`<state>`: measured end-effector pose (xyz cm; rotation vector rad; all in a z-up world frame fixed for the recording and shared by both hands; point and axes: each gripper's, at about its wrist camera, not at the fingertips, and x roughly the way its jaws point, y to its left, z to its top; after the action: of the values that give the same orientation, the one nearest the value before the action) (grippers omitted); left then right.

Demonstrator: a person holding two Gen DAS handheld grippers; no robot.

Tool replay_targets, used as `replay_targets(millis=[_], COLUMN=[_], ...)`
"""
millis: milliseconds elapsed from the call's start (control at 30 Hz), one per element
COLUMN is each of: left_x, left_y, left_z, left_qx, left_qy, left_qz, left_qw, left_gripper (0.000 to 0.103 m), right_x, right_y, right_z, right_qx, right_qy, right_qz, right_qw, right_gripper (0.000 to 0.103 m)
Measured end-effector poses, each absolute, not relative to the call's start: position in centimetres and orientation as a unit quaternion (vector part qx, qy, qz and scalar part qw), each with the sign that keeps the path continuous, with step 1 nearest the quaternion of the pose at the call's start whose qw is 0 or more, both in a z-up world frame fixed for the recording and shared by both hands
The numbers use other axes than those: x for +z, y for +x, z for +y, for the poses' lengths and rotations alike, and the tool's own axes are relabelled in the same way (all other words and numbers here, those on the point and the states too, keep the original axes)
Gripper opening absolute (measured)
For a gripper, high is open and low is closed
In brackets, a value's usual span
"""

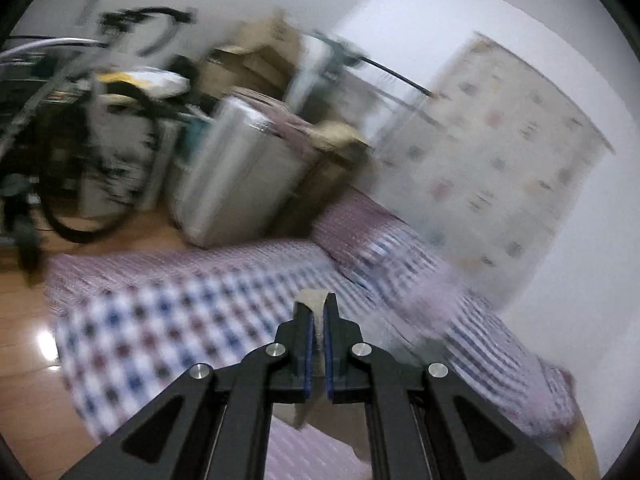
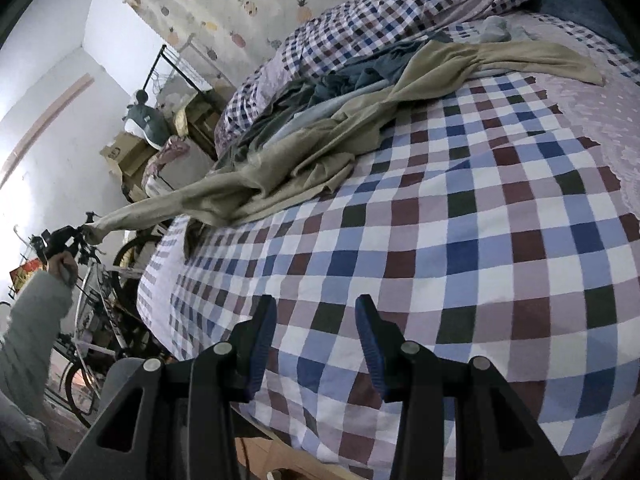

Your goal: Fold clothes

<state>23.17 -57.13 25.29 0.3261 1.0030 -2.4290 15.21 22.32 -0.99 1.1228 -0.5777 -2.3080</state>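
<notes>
A beige garment lies stretched across the checked bedspread, one end drawn out past the bed's left edge. My left gripper is shut on that beige cloth; in the right wrist view the left gripper is small at the far left, held by a hand, pinching the garment's tip. My right gripper stands open low over the bedspread's near part with nothing between its fingers. Grey-blue clothes lie heaped behind the beige garment.
A folded checked quilt lies at the bed's far side. Beyond the bed's left edge stand a bicycle, cardboard boxes and a metal rack. A fruit-print curtain hangs on the wall. The left wrist view is motion-blurred.
</notes>
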Motion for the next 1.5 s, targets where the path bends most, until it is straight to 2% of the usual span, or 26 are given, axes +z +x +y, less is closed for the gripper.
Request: replay_targets(millis=[100,200,367,400,433,467,500,533,600,733,933,1067,1200,1400,1500], left_x=[23.5,19.1,11.4,9.8,8.3,7.0,6.1,5.6,4.5,3.0,4.2,7.0,8.7,7.6,6.0], left_y=[24.0,23.6,23.0,23.2,23.6,24.1,24.7,25.6,26.5,27.7,27.0,23.9,19.5,13.2,11.0], left_z=[-61.7,-64.4,-64.4,-64.1,-63.9,-63.6,-63.2,-62.9,-60.5,-55.3,-46.3,-39.2,-32.4,-20.0,-15.3], left_qx=[-0.859,-0.823,-0.802,-0.797,-0.791,-0.786,-0.788,-0.793,-0.806,-0.824,-0.857,-0.880,-0.881,-0.866,-0.863], left_qy=[0.123,0.167,0.238,0.247,0.253,0.258,0.258,0.256,0.260,0.280,0.305,0.310,0.307,0.335,0.351], left_qz=[0.390,0.424,0.440,0.447,0.459,0.468,0.469,0.465,0.450,0.429,0.391,0.356,0.357,0.327,0.286], left_qw=[0.309,0.340,0.327,0.322,0.316,0.311,0.304,0.299,0.284,0.244,0.140,0.046,-0.049,-0.178,-0.224], left_gripper=[0.003,0.003,0.006,0.014,0.034,0.045,0.061,0.071,0.079,0.080,0.081,0.082,0.085,0.085,0.085], right_x=[-1.2,-1.3,-1.7,-1.8,-1.8,-1.8,-1.8,-1.7,-1.7,-1.8,-2.2,-2.5,-2.7,-2.6,-2.5], right_y=[14.9,14.6,14.3,14.3,14.3,14.2,14.2,14.2,14.1,13.9,13.6,12.9,11.9,9.6,7.9], right_z=[21.7,21.4,21.0,20.9,20.9,20.9,20.9,20.8,20.6,19.9,18.9,18.4,18.0,18.3,18.7], right_qx=[-0.850,-0.851,-0.854,-0.854,-0.855,-0.855,-0.856,-0.856,-0.857,-0.856,-0.856,-0.856,-0.855,-0.851,-0.849], right_qy=[0.418,0.422,0.430,0.431,0.431,0.431,0.432,0.432,0.432,0.434,0.438,0.440,0.439,0.431,0.429], right_qz=[-0.204,-0.197,-0.184,-0.183,-0.181,-0.180,-0.178,-0.177,-0.174,-0.164,-0.152,-0.149,-0.154,-0.205,-0.233], right_qw=[0.249,0.243,0.227,0.225,0.224,0.223,0.222,0.221,0.221,0.226,0.227,0.229,0.231,0.218,0.204], right_gripper=[0.045,0.045,0.045,0.045,0.045,0.045,0.045,0.045,0.045,0.045,0.045,0.045,0.045,0.045,0.048])
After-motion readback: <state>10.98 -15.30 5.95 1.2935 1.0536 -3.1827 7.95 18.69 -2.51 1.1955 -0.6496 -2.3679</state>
